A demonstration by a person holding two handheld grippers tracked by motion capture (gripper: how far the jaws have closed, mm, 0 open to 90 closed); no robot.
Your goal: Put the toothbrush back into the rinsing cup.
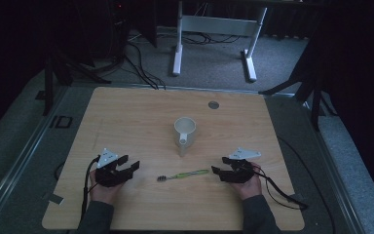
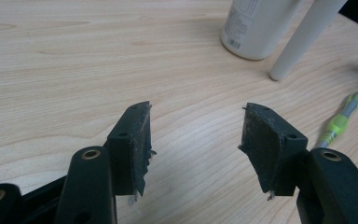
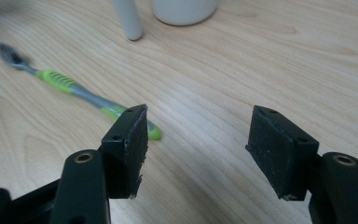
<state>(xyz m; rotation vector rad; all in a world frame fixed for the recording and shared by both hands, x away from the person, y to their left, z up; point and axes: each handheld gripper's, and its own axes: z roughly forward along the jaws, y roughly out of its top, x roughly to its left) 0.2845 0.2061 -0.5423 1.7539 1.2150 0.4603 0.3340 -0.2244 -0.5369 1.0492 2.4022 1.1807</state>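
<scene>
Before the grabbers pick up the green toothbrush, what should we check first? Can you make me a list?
1. Green and grey plastic toothbrush lies flat on the light wooden table, free to grab: ok.
2. Right gripper jaws stand open, nothing between them: ok.
3. Left gripper jaws stand open, nothing between them: ok.
4. White ceramic mug stands upright, apart from the toothbrush: ok.
5. Either gripper already touching the toothbrush: not ok, both sit beside its ends.
6. Whether the mug has anything inside: cannot tell.
</scene>
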